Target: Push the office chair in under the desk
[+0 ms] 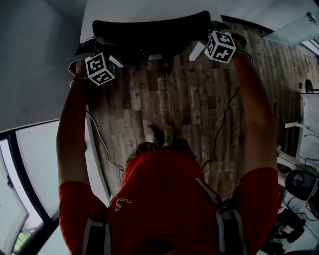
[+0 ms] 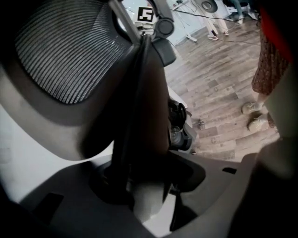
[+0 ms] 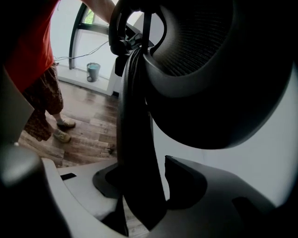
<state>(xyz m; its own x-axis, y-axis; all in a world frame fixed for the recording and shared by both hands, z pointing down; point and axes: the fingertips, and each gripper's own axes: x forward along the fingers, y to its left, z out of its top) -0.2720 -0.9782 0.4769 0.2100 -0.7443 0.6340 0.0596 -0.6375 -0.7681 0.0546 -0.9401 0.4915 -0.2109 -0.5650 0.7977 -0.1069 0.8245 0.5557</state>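
Note:
The office chair's black mesh backrest (image 1: 149,32) lies across the top of the head view, against the white desk (image 1: 139,9). My left gripper (image 1: 97,56) is at the backrest's left end and my right gripper (image 1: 209,41) at its right end. In the left gripper view, the backrest's dark side edge (image 2: 139,116) runs down between the jaws of the left gripper (image 2: 146,174), with light showing beside it. In the right gripper view, the backrest's other side edge (image 3: 135,139) stands between the jaws of the right gripper (image 3: 139,183), with a pale gap on its right. Both grippers are open around the frame.
A wooden floor (image 1: 189,109) lies below, with black cables (image 1: 222,124) trailing over it and the person's shoes (image 1: 159,134) on it. A window frame (image 1: 20,164) is at the left. Dark equipment (image 1: 301,184) sits at the right. A small bin (image 3: 93,71) stands by the wall.

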